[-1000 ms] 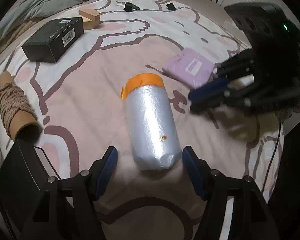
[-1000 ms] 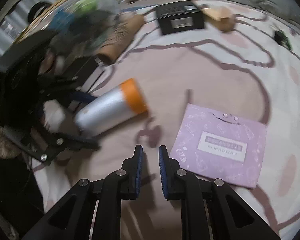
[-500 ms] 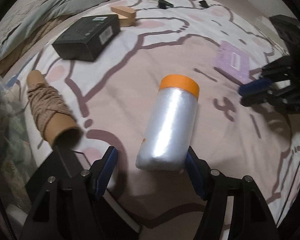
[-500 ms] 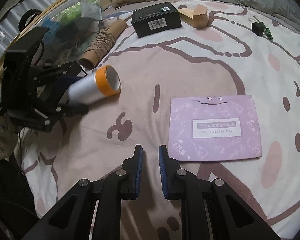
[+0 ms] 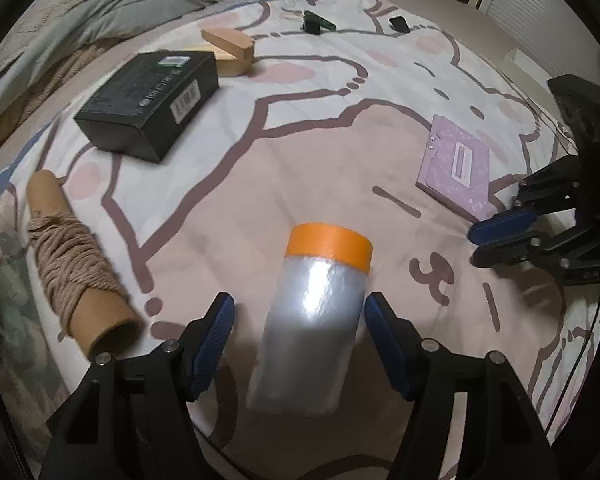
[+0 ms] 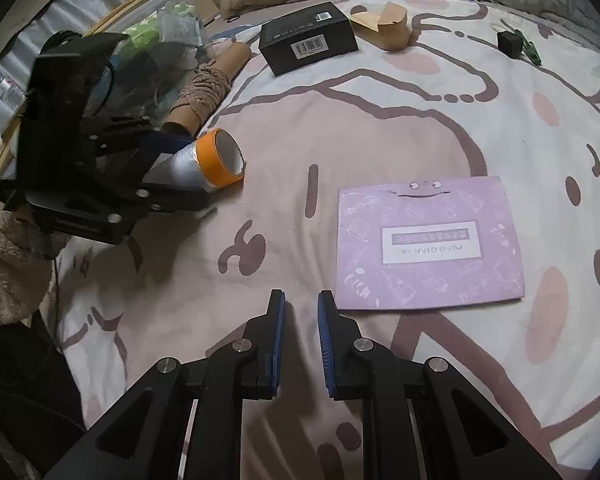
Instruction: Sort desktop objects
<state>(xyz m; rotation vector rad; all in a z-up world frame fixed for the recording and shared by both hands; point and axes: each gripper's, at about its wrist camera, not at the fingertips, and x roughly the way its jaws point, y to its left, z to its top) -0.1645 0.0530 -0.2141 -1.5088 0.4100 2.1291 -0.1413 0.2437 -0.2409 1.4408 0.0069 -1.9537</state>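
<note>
Left wrist view: the left gripper (image 5: 300,328) points steeply down at a patterned bedsheet (image 5: 300,152), its jaws closing around a silver roll with an orange end (image 5: 312,320).
Left grip: the right-hand blue pad touches the roll's side; the left-hand pad stands clear of it with a gap, so the roll lies between the pads but is not yet pinched.
Roll: it lies on the sheet, orange end away from the camera; in the right wrist view its open orange end (image 6: 220,158) faces outward, the silver body hidden behind the left gripper (image 6: 168,172).
Right gripper: (image 6: 301,312) clenched to a narrow slit with nothing between the pads, hovering over bare sheet just beside the lower left corner of a lilac card packet (image 6: 428,244).
Lilac packet: flat on the sheet, well apart from the roll; also seen at the right of the left wrist view (image 5: 456,164), near the right gripper (image 5: 496,236).
Twine spool: a cardboard tube wound with brown twine (image 5: 72,268), lying left of the roll, close to the left gripper.
Black box: (image 5: 148,100) further back, barcode on its side.
Wooden block: (image 5: 230,50) just behind the box, touching or nearly so.
Small dark items: two (image 5: 318,22) near the far edge, too small to tell.
Quilt: grey, bunched (image 5: 100,4) along the back.
</note>
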